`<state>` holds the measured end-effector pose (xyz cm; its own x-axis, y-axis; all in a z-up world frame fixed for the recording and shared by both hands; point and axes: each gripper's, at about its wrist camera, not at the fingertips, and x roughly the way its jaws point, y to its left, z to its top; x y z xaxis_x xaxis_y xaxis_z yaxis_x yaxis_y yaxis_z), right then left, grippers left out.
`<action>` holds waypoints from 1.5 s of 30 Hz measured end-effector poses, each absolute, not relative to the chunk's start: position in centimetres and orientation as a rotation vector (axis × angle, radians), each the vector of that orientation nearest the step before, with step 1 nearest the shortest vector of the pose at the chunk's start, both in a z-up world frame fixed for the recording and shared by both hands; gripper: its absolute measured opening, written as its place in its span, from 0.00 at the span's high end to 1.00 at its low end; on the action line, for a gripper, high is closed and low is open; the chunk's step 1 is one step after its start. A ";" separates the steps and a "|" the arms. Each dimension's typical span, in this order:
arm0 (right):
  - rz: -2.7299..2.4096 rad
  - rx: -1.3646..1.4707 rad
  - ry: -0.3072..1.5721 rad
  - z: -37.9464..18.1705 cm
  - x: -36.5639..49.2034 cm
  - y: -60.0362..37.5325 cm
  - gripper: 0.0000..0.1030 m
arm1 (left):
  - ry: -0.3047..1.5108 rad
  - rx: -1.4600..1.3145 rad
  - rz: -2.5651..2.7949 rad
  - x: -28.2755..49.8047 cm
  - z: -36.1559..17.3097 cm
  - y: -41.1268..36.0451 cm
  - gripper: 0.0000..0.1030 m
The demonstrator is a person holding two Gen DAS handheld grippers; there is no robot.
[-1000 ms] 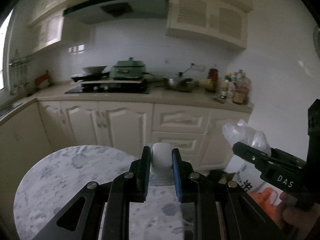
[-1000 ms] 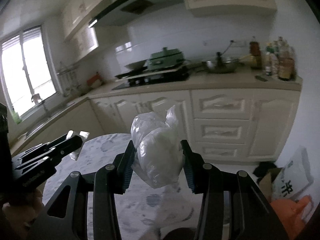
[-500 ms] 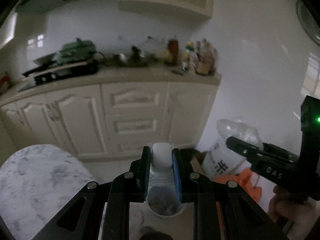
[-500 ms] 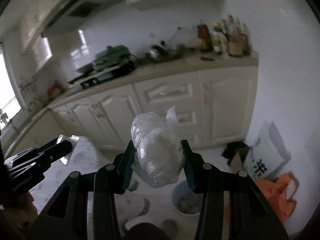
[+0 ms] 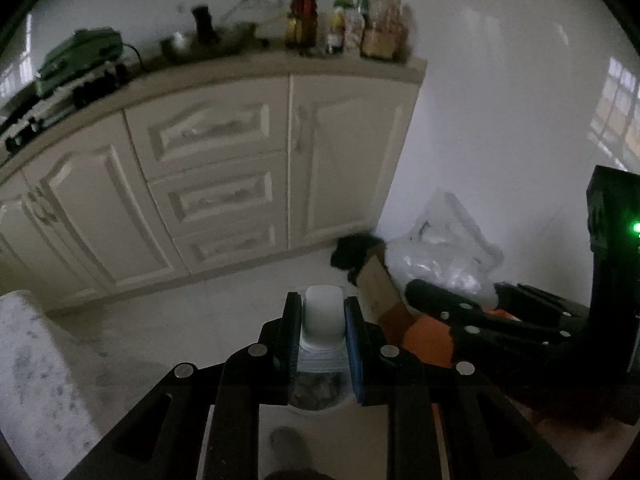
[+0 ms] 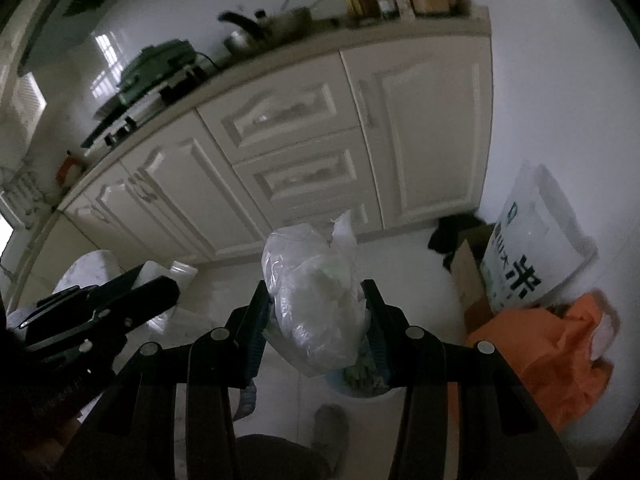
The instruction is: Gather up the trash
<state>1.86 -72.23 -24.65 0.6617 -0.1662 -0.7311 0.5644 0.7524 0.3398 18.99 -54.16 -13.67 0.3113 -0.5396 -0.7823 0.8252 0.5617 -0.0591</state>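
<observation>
Left wrist view: the left gripper (image 5: 323, 334) is pinching a small white cup (image 5: 322, 315) between nearly closed jaws, hanging right over a trash bin (image 5: 314, 396) on the pale floor. The right gripper (image 5: 448, 300) is poking in from the right, near a cardboard box (image 5: 378, 288).

Right wrist view: the right gripper (image 6: 318, 322) is squeezing a crumpled clear plastic bag (image 6: 316, 300), jaws partway open around it, above the same trash bin (image 6: 366, 382). An orange bag (image 6: 556, 348) and a white sack (image 6: 532, 248) are sitting to the right, by the cabinets (image 6: 304, 160).
</observation>
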 end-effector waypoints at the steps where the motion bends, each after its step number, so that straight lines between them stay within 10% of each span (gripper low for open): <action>1: -0.441 0.597 0.748 -25.2 2.2 -72.7 0.57 | 0.865 0.391 -0.927 19.7 -14.2 -55.0 0.83; 3: -0.436 0.607 0.766 -26.2 2.8 -73.4 0.54 | 0.889 0.404 -0.921 20.9 -15.6 -56.6 0.78; 6: -0.437 0.628 0.781 -27.5 3.5 -74.4 0.49 | 0.921 0.427 -0.896 22.6 -17.1 -59.0 0.40; 13: -0.454 0.702 0.777 -28.7 3.0 -75.3 0.04 | 0.880 0.431 -0.829 23.4 -17.1 -59.9 0.02; 27: -0.510 0.661 0.759 -24.8 1.4 -71.9 0.00 | 0.768 0.354 -0.788 17.4 -12.4 -53.2 0.01; 45: -0.223 0.411 0.527 -7.5 2.0 -50.8 0.00 | 0.466 0.105 -0.513 2.4 0.4 -21.3 0.01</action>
<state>2.01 -50.82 -7.50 0.8428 -0.1015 -0.5286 0.3092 0.8952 0.3210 2.38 -21.35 0.35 0.7698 -0.4481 -0.4546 0.4952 0.8686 -0.0177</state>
